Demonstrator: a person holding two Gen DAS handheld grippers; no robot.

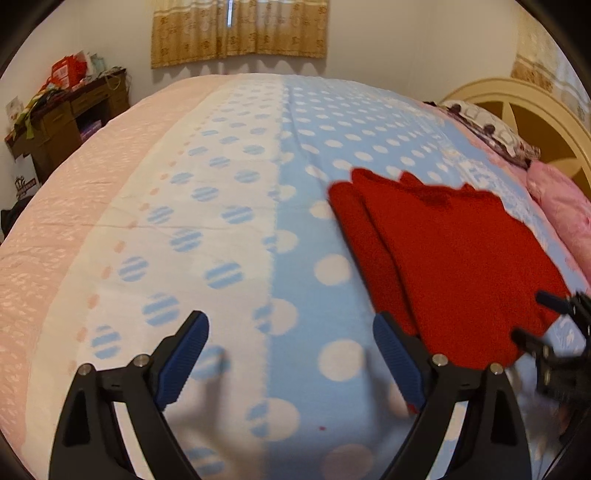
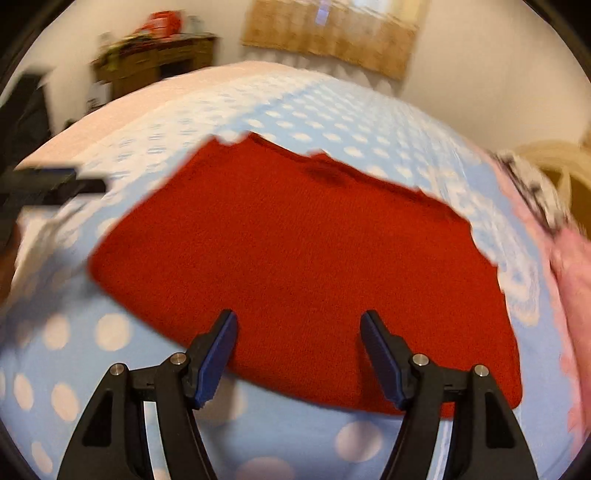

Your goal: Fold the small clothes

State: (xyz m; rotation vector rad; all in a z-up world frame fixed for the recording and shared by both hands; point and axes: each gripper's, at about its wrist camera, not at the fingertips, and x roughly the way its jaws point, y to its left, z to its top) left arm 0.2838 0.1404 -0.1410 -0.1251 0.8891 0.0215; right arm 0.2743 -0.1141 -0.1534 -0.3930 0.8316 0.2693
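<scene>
A red knitted garment (image 1: 450, 258) lies folded and flat on a blue blanket with white dots (image 1: 325, 155). In the right wrist view the garment (image 2: 295, 258) fills the middle, with its near edge just under my fingers. My left gripper (image 1: 291, 332) is open and empty above the blanket, to the left of the garment; its right finger is beside the garment's near left corner. My right gripper (image 2: 299, 328) is open and empty over the garment's near edge; it also shows at the right edge of the left wrist view (image 1: 554, 332). The right wrist view is blurred.
The bed has a pink sheet (image 1: 74, 192) on the left, pink pillows (image 1: 565, 206) and a cream headboard (image 1: 517, 99) on the right. A cluttered wooden desk (image 1: 70, 110) stands by the far wall under a yellow curtain (image 1: 240, 29).
</scene>
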